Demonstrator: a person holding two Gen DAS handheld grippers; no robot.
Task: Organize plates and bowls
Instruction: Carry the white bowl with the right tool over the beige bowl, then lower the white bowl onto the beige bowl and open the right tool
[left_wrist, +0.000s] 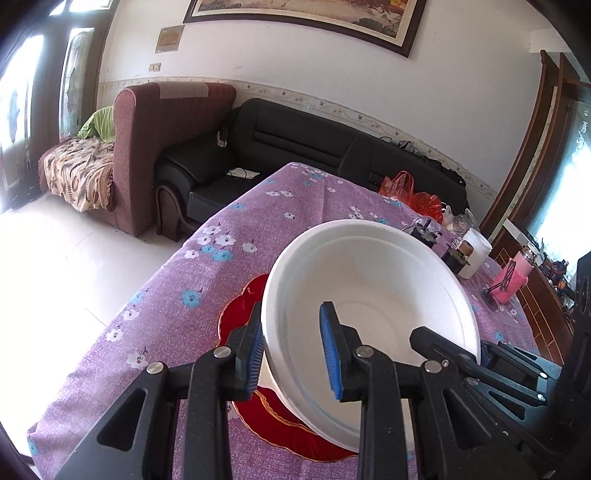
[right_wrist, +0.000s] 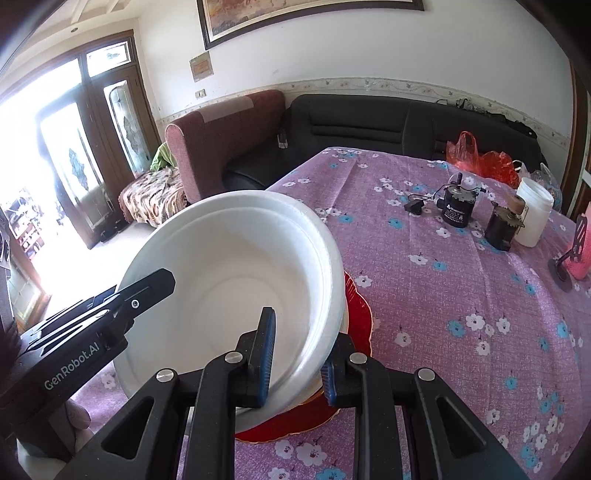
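- The white foam bowl (left_wrist: 369, 306) is held tilted between both grippers, over a red plate (left_wrist: 240, 314) with a gilt scalloped edge that lies on the desk (left_wrist: 177, 295).
- The left gripper (left_wrist: 293, 354) is nearly closed, pinching the bowl's wall on its own side, one pad inside and one outside.
- The right gripper (right_wrist: 295, 365) pinches the opposite wall the same way, jaws narrow.
- Risk, as I judge it: soft foam may dent or crack if either grip tightens; uneven lowering could tip the bowl off the plate.
- Beyond the left gripper the desk edge is near, with floor below.
- Beyond the right gripper the floral cloth lies bare; two small motors (right_wrist: 458, 206) and a white jar (right_wrist: 533, 216) stand well apart.
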